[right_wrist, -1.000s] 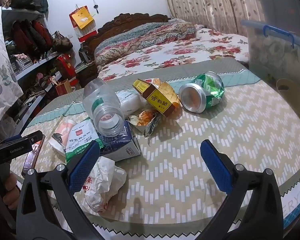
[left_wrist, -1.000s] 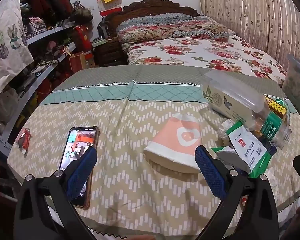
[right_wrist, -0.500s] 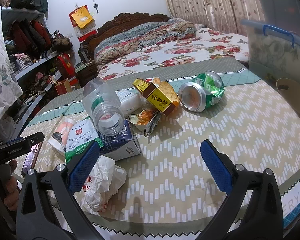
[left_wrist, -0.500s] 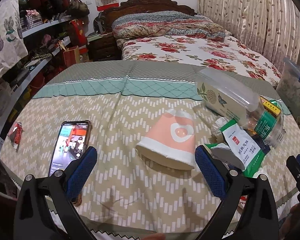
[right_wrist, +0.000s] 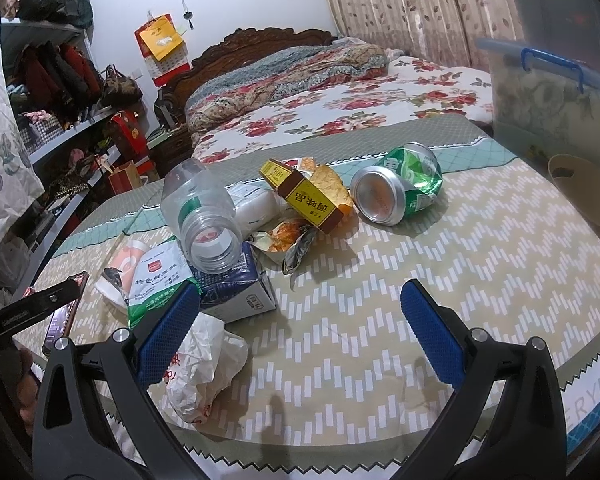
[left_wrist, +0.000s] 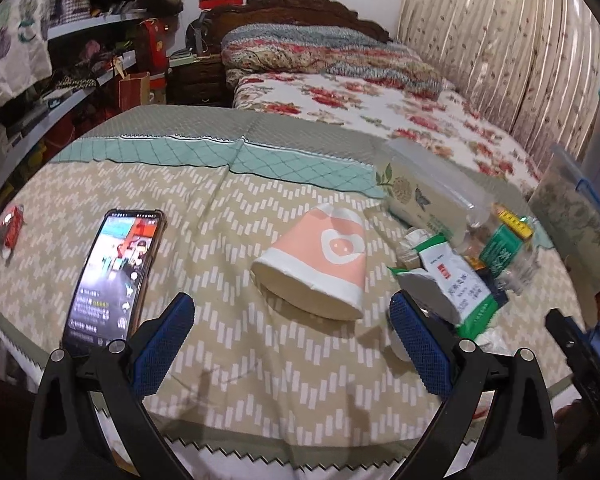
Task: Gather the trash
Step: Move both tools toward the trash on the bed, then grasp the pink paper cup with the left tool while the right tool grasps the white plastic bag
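On the worktop (left_wrist: 260, 360), covered with a beige zigzag-patterned cloth: one flattened pink-and-white paper cup (left_wrist: 320, 264), lying on its side with the mouth toward the camera, directly ahead of the left gripper (left_wrist: 292, 332), which hangs above the cloth with blue-padded jaws spread wide and empty. Left of the cup, apart from it: one smartphone with a lit screen (left_wrist: 116, 272); further left, one small red packet (left_wrist: 10, 230) near the cloth edge. Right of the cup, a cluster of trash: one green-and-white printed sachet (left_wrist: 456, 280), one clear plastic jar with a green label (right_wrist: 200, 216) on its side, resting on one dark blue carton (right_wrist: 236, 292); one white tissue pack with a butterfly print (left_wrist: 424, 200); one yellow-and-brown cardboard box (right_wrist: 304, 196); one crumpled foil snack wrapper (right_wrist: 288, 240); one crushed green aluminium can (right_wrist: 400, 188), lying a little apart to the right. One crumpled white plastic bag (right_wrist: 200, 364) lies just beside the left finger of the right gripper (right_wrist: 300, 332), likewise wide open and holding nothing. Beyond the worktop: one bed with a floral cover (left_wrist: 360, 100).
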